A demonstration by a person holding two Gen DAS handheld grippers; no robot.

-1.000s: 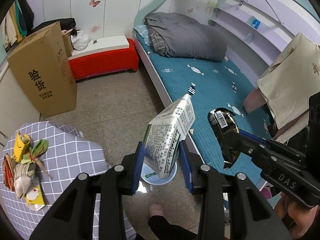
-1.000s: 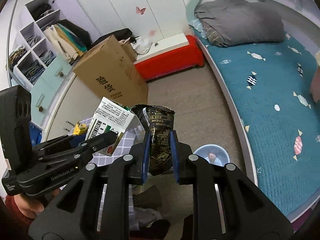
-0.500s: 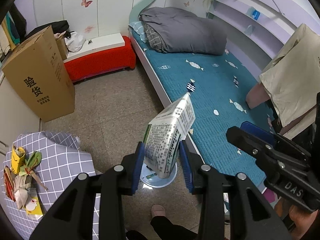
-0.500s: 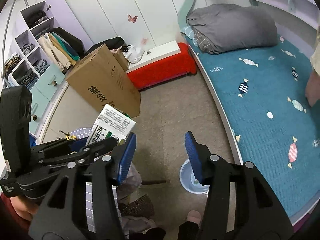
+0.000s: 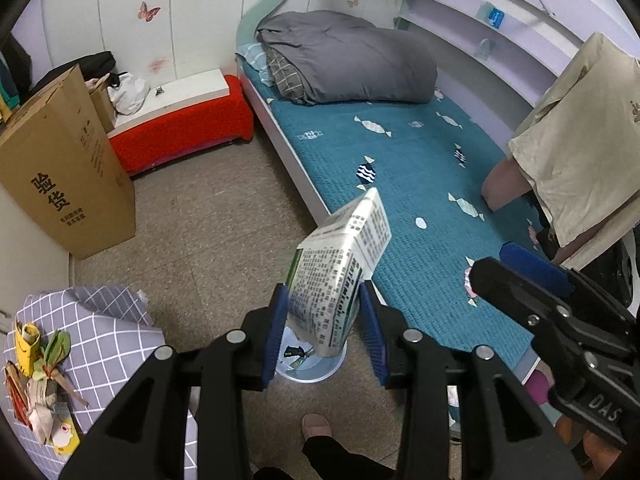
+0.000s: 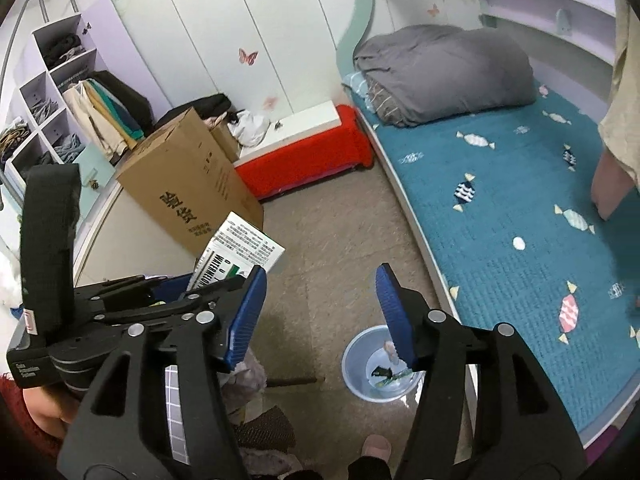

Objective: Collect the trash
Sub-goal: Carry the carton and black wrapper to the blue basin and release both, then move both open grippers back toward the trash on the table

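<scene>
A white printed carton (image 5: 340, 280) tilts at lower centre, top leaning right. Below it, a pale blue bin (image 6: 360, 364) holds scraps.

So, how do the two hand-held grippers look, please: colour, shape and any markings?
Both are matte black plastic with silver screws and blue ribbed pads on two long fingers. The left hand-held gripper has a tall black block and faint white lettering on its body. The right hand-held gripper carries white letters "DAS" on its side. No cables are visible.

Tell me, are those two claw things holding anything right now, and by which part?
The left gripper pinches a printed carton by its lower end, over the blue bin. The right gripper holds nothing; its fingers have just been opening, with nothing between them.
</scene>
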